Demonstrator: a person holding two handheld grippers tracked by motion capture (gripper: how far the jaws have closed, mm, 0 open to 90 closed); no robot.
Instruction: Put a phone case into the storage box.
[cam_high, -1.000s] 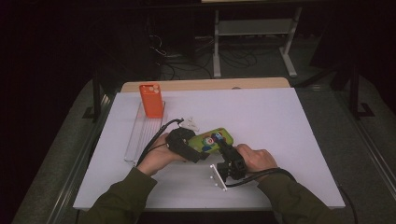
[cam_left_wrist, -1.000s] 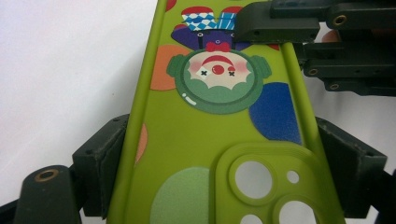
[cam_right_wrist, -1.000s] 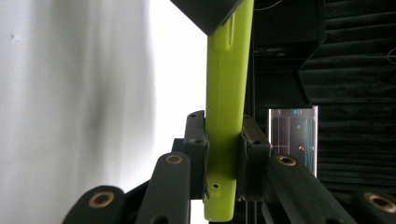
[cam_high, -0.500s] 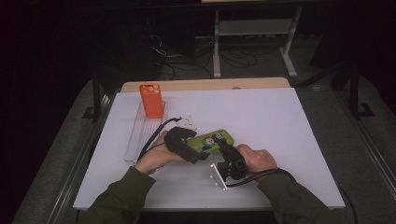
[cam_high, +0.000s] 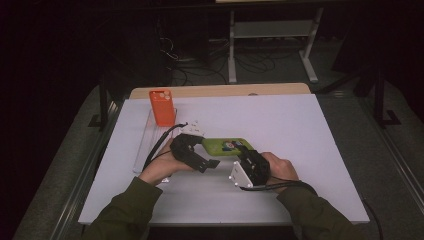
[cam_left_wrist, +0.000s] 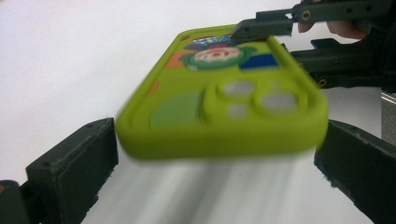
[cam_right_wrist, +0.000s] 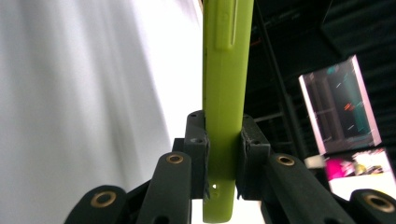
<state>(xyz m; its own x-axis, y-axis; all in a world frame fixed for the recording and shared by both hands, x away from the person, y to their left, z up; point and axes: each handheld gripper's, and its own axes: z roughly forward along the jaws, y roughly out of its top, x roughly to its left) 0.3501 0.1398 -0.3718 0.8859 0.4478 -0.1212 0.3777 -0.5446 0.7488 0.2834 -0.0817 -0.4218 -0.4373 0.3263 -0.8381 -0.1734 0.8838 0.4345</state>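
Left gripper (cam_high: 212, 163): jaws spread wide on either side of the green phone case (cam_left_wrist: 224, 100), pads clear of it. Its camera end sits between them, above the white table (cam_high: 300, 125). Right gripper (cam_right_wrist: 223, 154): clamped on the case's far end. Judgement: keep the right grip steady; centre the left jaws on both edges before any closing.
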